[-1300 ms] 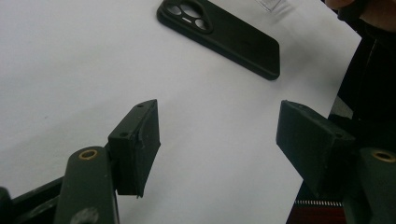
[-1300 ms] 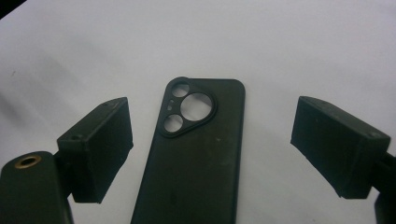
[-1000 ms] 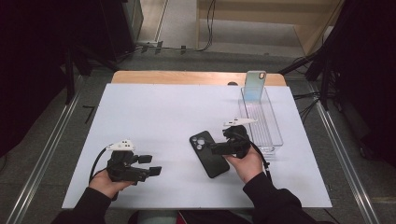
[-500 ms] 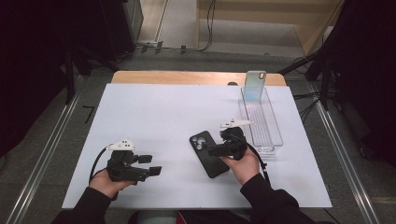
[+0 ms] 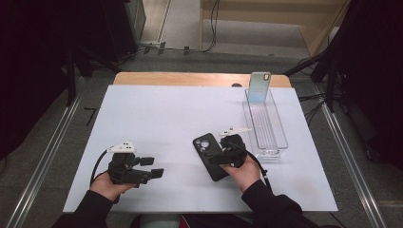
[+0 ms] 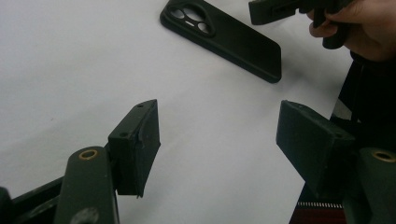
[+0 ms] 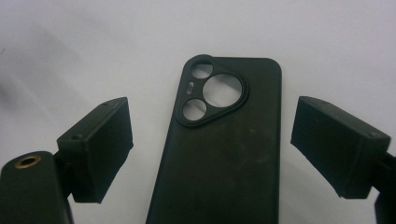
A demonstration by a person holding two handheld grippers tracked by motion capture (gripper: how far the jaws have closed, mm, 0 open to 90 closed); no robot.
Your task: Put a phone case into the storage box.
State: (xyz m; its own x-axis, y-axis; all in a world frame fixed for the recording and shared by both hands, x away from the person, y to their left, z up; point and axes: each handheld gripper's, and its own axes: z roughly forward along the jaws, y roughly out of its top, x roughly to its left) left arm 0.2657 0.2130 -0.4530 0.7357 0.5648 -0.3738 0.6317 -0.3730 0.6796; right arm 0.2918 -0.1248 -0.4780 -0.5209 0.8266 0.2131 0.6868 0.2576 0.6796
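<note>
From the high view, a flat black phone case with round camera cut-outs (image 5: 212,156) lies on the white tabletop (image 5: 157,118), near its front edge and a little right of centre, with the right hand-held gripper (image 5: 217,159) directly over its lower half, held in the person's right hand (image 5: 244,172). The left hand-held gripper (image 5: 152,167) hangs well apart at the front left, pointing toward the case. A clear rectangular plastic tray (image 5: 266,124) stands just beside the right hand, and a pale iridescent phone case (image 5: 259,87) stands upright at the tray's far end (leaning or propped, I cannot tell which). In the left gripper view, the left hand-held gripper (image 6: 219,140) is spread wide over bare white surface, with the black case (image 6: 224,37) lying farther off. In the right gripper view, the right hand-held gripper (image 7: 210,135) is also spread wide, one jaw on either side of the black case (image 7: 224,158), apart from its long edges and gripping nothing.
</note>
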